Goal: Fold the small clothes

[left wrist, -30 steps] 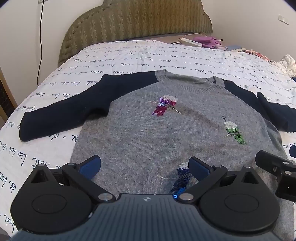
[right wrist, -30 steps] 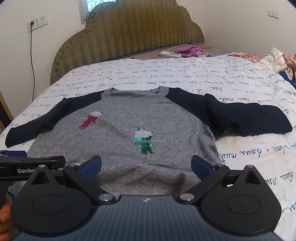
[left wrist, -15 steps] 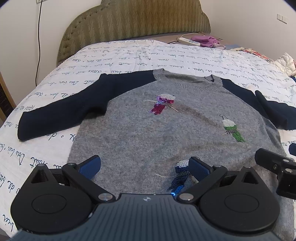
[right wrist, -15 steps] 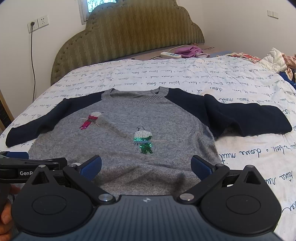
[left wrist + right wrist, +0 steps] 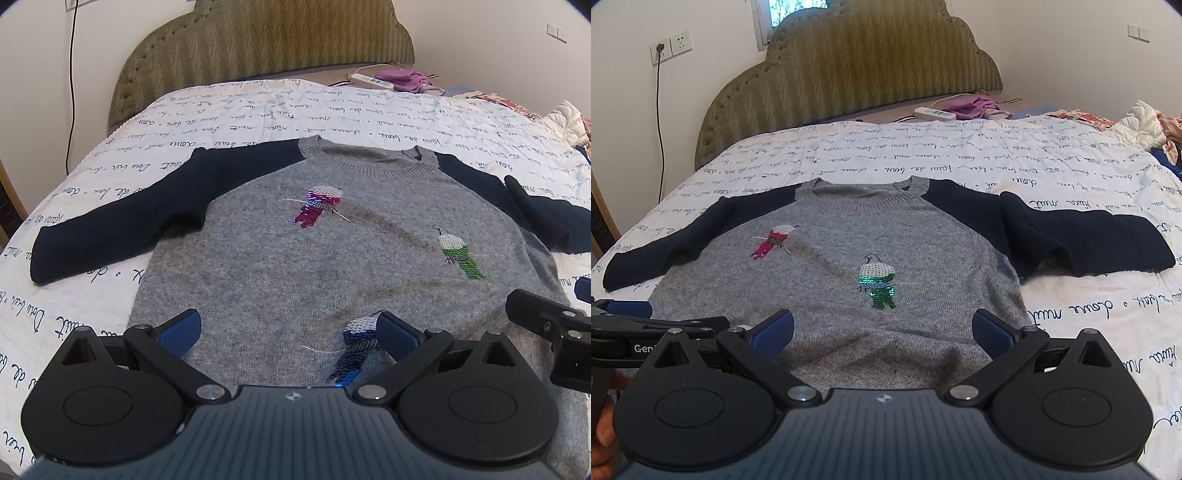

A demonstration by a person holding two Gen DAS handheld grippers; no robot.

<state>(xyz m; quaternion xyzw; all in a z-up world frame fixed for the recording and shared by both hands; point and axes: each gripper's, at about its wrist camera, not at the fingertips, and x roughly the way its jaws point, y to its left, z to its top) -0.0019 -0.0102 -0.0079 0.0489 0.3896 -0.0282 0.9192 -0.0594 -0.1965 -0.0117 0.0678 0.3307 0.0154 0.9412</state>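
A small grey sweater (image 5: pixel 295 266) with navy sleeves and sequin birds lies flat, front up, on the bed; it also shows in the right wrist view (image 5: pixel 849 258). Its left sleeve (image 5: pixel 122 225) stretches out to the left. Its right sleeve (image 5: pixel 1082 240) stretches right with a fold near the shoulder. My left gripper (image 5: pixel 288 332) is open and empty over the sweater's lower hem. My right gripper (image 5: pixel 882 332) is open and empty over the hem further right. Each gripper shows at the other view's edge.
The bed has a white cover with script print (image 5: pixel 960 155) and an olive padded headboard (image 5: pixel 857 66). A power strip (image 5: pixel 934 113) and purple cloth (image 5: pixel 971 105) lie at the head end. A pile of clothes (image 5: pixel 1145 122) sits at the far right.
Both grippers have edged slightly forward and lower over the hem. The sweater has not moved. Both stay open.
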